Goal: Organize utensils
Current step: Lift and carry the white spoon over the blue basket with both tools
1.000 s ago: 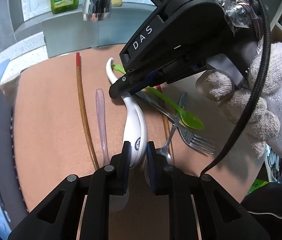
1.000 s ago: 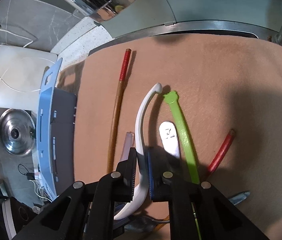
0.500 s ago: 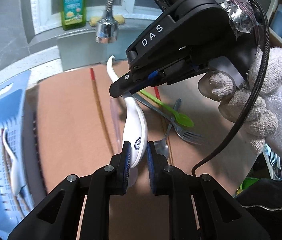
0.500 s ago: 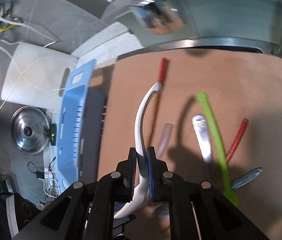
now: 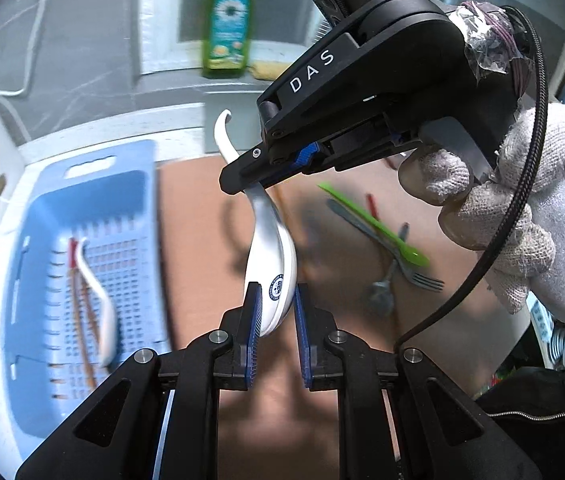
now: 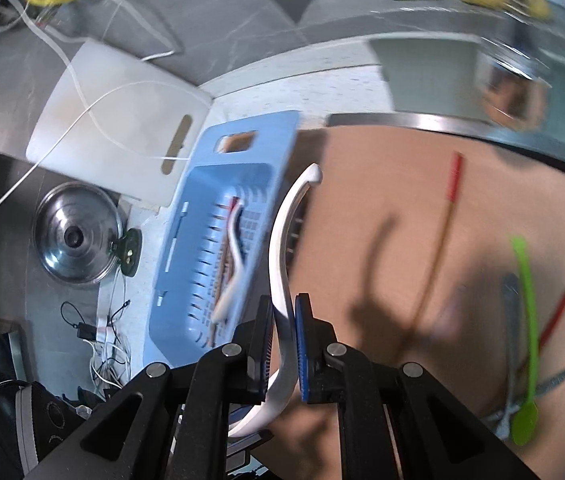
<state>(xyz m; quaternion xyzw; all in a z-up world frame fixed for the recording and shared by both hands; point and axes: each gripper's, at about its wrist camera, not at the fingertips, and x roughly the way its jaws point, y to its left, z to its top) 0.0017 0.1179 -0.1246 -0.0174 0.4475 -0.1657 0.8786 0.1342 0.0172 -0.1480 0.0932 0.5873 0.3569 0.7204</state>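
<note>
A white ceramic spoon (image 5: 270, 240) hangs in the air above the tan mat (image 5: 202, 220), held at both ends. My left gripper (image 5: 276, 286) is shut on its bowl, which bears a blue round mark. My right gripper (image 5: 238, 186), held by a white-gloved hand (image 5: 522, 208), is shut on the handle. In the right wrist view the right gripper (image 6: 283, 300) clamps the curved handle of the white spoon (image 6: 282, 240), whose hooked tip points up. To the left stands a blue slotted basket (image 5: 94, 168), with a second white spoon (image 5: 98, 292) and brown chopsticks (image 5: 78, 300) inside.
On the mat lie a green plastic spoon (image 5: 374, 222), a metal fork (image 5: 418, 276), a metal spoon (image 5: 382, 296) and a red-tipped chopstick (image 6: 442, 232). A green dish-soap bottle (image 5: 226, 28) stands on the sill. Left of the basket (image 6: 218, 240) are a white cutting board (image 6: 122, 120) and a pot lid (image 6: 76, 236).
Both grippers have lifted the white spoon off the mat and carried it left and up. The blue basket has come into full view. The other utensils stay on the mat.
</note>
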